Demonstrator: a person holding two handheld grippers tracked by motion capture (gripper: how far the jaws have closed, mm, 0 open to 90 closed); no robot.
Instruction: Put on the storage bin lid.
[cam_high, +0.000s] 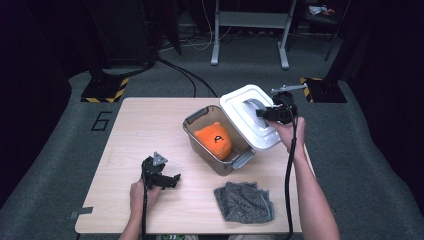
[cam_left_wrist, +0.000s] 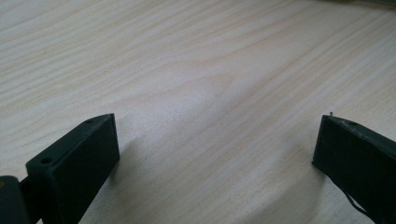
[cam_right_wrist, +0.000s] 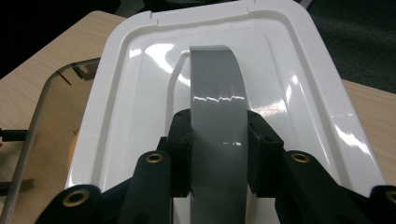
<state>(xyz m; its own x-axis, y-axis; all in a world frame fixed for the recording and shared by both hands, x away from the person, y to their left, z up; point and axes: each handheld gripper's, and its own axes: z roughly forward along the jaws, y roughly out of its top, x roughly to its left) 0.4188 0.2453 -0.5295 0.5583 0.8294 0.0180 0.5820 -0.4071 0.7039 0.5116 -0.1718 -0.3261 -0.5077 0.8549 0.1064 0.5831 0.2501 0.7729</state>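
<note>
A clear plastic box (cam_high: 192, 131) with grey latches stands mid-table, holding an orange plush toy (cam_high: 214, 140). Its white lid (cam_high: 243, 117) is tilted and lifted off, over the box's right rim. My right gripper (cam_high: 268, 113) is shut on the lid's grey handle (cam_right_wrist: 217, 116), the pads pressing both sides of the strap. The lid (cam_right_wrist: 140, 93) stretches away from the jaws, with the box rim (cam_right_wrist: 37, 116) at the left. My left gripper (cam_high: 172, 180) rests low on the table at the front left, open, with bare wood between its fingers (cam_left_wrist: 77, 163).
A grey folded cloth (cam_high: 244, 201) lies near the table's front edge, right of centre. The wooden table (cam_high: 145, 125) stands on grey carpet. A white metal stand (cam_high: 250, 30) and black equipment are on the floor beyond.
</note>
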